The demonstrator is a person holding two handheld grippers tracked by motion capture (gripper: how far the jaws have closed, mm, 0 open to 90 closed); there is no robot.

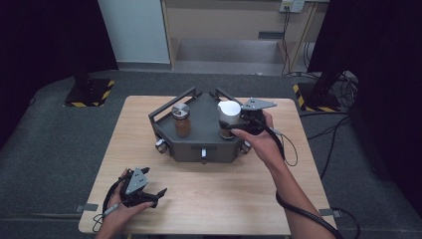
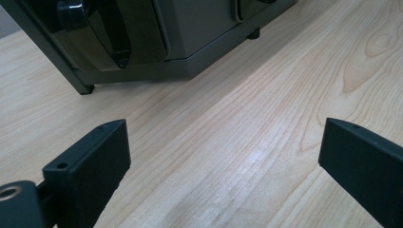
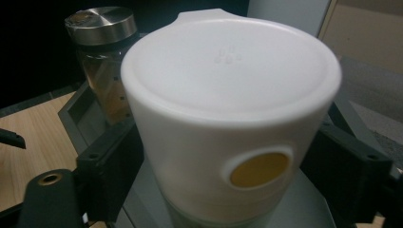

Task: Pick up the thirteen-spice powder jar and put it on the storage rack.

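Right gripper view: white-capped jar [image 3: 233,128] sits between right hand-held gripper [image 3: 223,161] jaws

L tool [image 1: 149,195] jaws wide apart; R tool [image 1: 238,121] jaws clamped.

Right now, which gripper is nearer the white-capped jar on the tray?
Right. The right gripper has its jaws on either side of the white-capped jar on the tray. The left gripper sits open, low over the table, well short of the tray.
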